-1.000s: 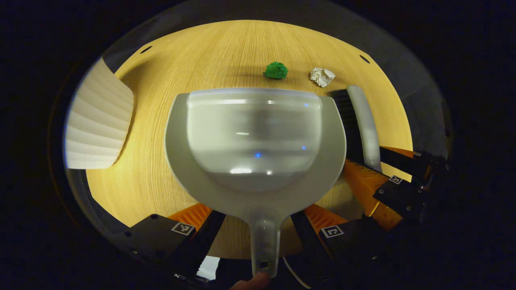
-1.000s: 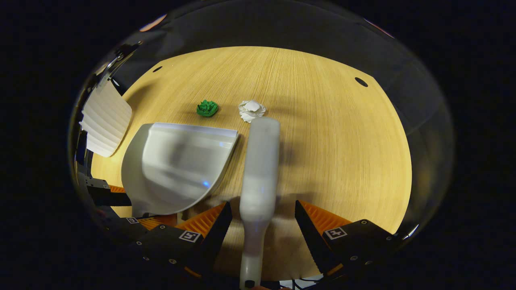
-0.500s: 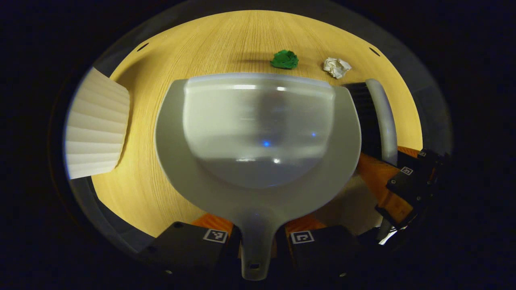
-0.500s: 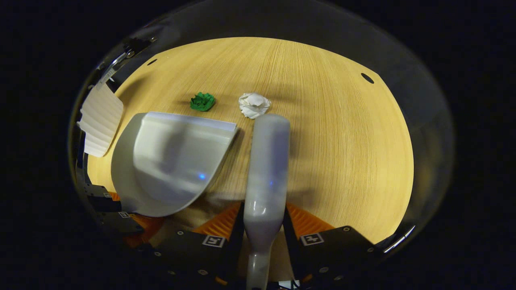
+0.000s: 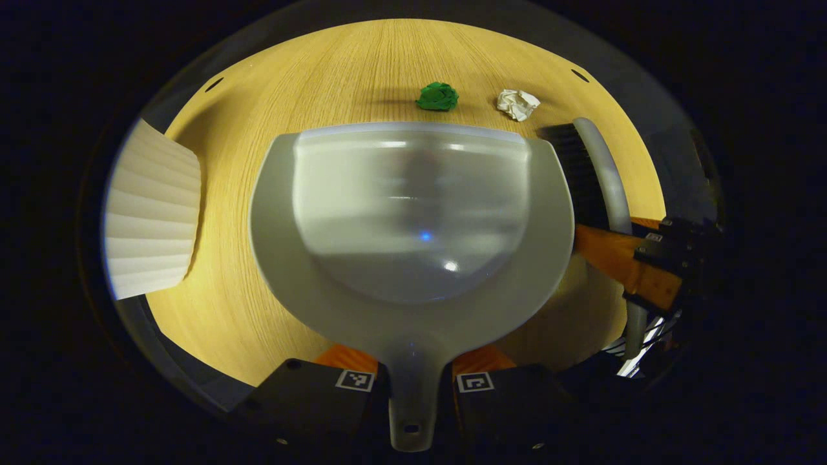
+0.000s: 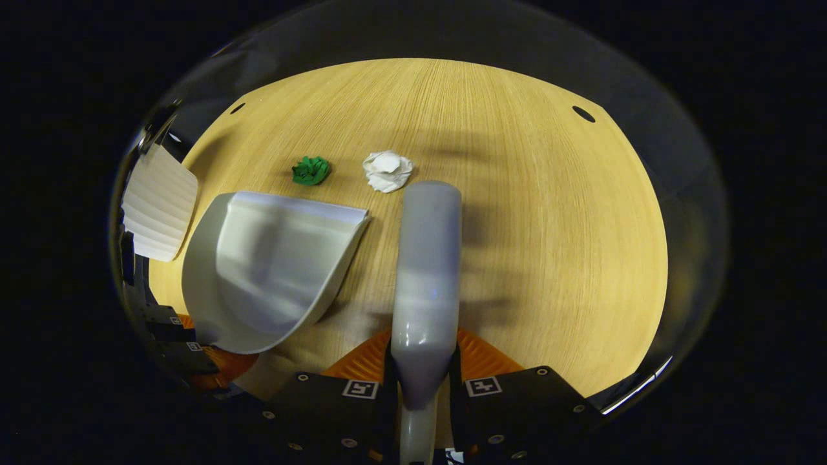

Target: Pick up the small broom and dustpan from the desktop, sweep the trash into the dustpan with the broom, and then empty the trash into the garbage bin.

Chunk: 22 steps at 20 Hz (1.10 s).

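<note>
Now the dustpan [image 5: 413, 219] handle was squeezed by the left gripper [image 5: 415, 382] fingers and the broom [image 6: 425, 271] by the right gripper [image 6: 423, 387], low over the surface [image 6: 549, 213], so the green scrap [image 6: 311, 170] and white scrap [image 6: 387, 171] likely needed sweeping in next.

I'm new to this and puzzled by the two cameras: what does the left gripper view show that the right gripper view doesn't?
Left gripper view's own: the left gripper closed on the handle of the dustpan, a look straight into the pan, and the dark bristles of the broom from the side.
Right gripper view's own: the right gripper closed on the broom's handle, the broom's smooth back, and bare desktop to its right.
Shared: dustpan, broom, the green wad, the white paper wad and the ribbed white bin.
</note>
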Tool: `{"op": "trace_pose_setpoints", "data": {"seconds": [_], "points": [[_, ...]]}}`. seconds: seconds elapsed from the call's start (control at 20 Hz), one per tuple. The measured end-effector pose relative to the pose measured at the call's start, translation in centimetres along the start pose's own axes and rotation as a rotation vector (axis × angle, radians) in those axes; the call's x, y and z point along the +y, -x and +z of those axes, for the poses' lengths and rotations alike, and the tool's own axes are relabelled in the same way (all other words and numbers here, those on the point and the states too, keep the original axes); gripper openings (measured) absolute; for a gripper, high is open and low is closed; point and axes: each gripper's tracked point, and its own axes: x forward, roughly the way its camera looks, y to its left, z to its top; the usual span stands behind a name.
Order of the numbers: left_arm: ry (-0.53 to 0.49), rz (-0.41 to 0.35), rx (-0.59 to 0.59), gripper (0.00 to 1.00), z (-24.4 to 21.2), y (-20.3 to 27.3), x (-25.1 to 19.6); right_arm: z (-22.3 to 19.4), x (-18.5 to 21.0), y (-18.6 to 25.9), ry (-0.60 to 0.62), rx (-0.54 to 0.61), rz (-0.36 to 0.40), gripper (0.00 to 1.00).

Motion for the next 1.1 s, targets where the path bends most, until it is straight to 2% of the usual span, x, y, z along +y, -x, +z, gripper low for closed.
{"op": "trace_pose_setpoints", "data": {"seconds": [0.15, 0.4, 0.75, 0.95, 1.1], "points": [[-0.024, 0.005, 0.001, 0.32, 0.0, 0.2, 0.6, 1.3, -0.9, 0.1, 0.015, -0.024, -0.010, 0.34], [-0.125, 0.026, 0.000, 0.32, 0.3, 1.9, 2.6, 3.0, -1.4, -0.1, 0.062, -0.027, 0.006, 0.34], [-0.362, 0.012, 0.031, 0.31, 2.0, 3.4, 5.5, 7.6, -3.5, -1.1, 0.167, -0.041, 0.003, 0.34], [-0.451, -0.003, 0.103, 0.32, 4.2, 3.7, 6.2, 10.0, -3.8, -2.3, 0.304, -0.020, 0.022, 0.34], [-0.504, 0.013, 0.104, 0.32, 5.4, 3.3, 6.3, 10.9, -1.7, -2.9, 0.401, -0.005, 0.087, 0.34]]}}
